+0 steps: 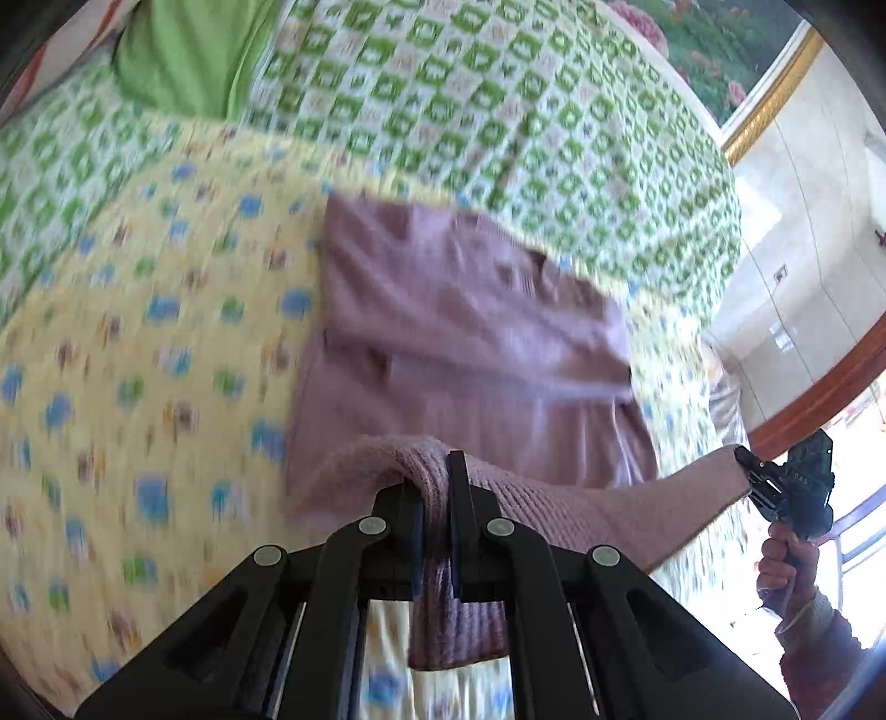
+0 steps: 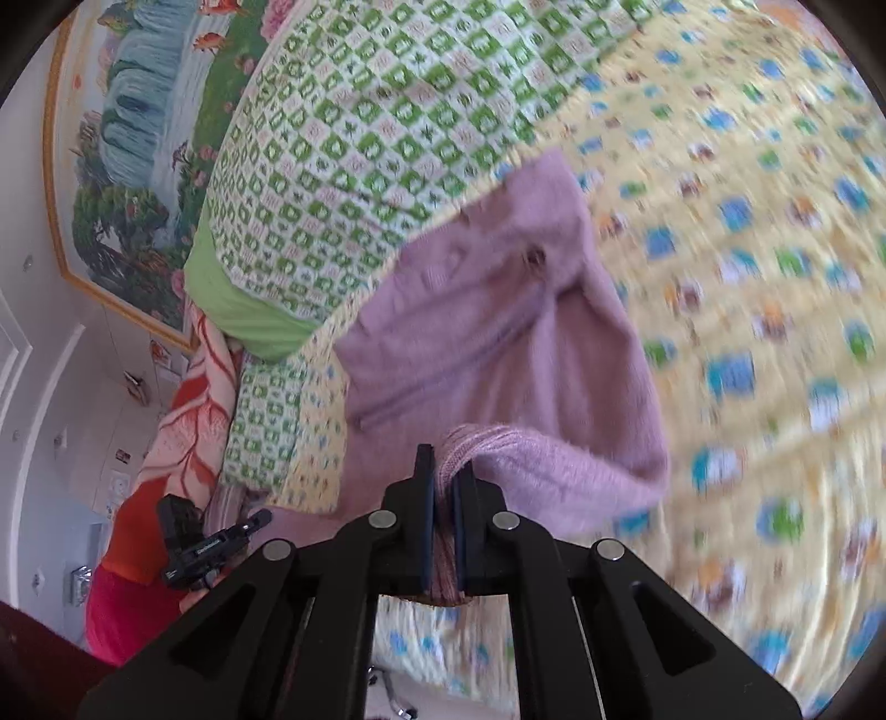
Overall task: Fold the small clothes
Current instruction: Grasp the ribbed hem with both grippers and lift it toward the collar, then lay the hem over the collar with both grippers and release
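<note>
A small mauve knitted sweater [image 1: 470, 332] lies on a yellow patterned bedsheet [image 1: 138, 360], its near hem lifted off the bed. My left gripper [image 1: 437, 498] is shut on the ribbed hem near one corner. My right gripper [image 2: 446, 487] is shut on the hem at the other corner; the sweater [image 2: 498, 332] hangs from it back to the sheet [image 2: 747, 277]. The right gripper also shows in the left wrist view [image 1: 742, 459], holding the stretched hem. The left gripper shows in the right wrist view [image 2: 260, 518] at the lower left.
A green-and-white checked quilt [image 1: 498, 111] is heaped behind the sweater, also in the right wrist view [image 2: 360, 138]. A green pillow [image 1: 183, 50] lies at the back. A framed landscape picture [image 2: 127, 138] hangs on the wall. An orange-red blanket [image 2: 166, 443] lies at the bed's edge.
</note>
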`<state>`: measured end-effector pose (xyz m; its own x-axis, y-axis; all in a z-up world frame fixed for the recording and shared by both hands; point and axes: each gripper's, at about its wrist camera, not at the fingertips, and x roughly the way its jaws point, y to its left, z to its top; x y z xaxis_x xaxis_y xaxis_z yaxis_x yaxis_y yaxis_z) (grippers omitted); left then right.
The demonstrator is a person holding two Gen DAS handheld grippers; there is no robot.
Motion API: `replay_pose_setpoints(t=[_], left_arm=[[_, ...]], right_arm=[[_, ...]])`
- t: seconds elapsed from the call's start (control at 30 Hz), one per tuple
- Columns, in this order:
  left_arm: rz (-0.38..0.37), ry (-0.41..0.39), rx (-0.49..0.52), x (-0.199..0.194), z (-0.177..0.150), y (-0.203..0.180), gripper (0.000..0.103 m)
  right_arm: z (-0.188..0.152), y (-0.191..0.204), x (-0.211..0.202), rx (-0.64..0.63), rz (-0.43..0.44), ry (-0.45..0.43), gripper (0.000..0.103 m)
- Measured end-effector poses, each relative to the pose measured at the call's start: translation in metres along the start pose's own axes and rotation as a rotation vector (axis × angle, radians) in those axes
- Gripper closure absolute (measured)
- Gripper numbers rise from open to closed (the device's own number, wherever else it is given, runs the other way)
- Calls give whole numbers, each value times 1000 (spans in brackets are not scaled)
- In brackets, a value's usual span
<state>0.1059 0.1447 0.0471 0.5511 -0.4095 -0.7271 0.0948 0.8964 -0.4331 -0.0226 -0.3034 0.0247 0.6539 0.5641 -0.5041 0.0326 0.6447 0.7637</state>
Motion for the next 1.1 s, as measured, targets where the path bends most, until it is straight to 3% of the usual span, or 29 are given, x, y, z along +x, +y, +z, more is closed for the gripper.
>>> replay_pose_setpoints(t=[0.2,0.6,0.8,1.1], left_arm=[[28,-37,11,43,73,-1,99],[69,-22,-37,144,181,11,98],[93,13,-55,191,206,23,98],[122,34,-76,238,225,36,98]], right_arm=[[74,-2,45,-11,-41,-56,97],[173,-17,124,-6,-84,-76,97],[203,-39,168,11,-141,-45,97],[227,-66,204,35,-183,-34,97]])
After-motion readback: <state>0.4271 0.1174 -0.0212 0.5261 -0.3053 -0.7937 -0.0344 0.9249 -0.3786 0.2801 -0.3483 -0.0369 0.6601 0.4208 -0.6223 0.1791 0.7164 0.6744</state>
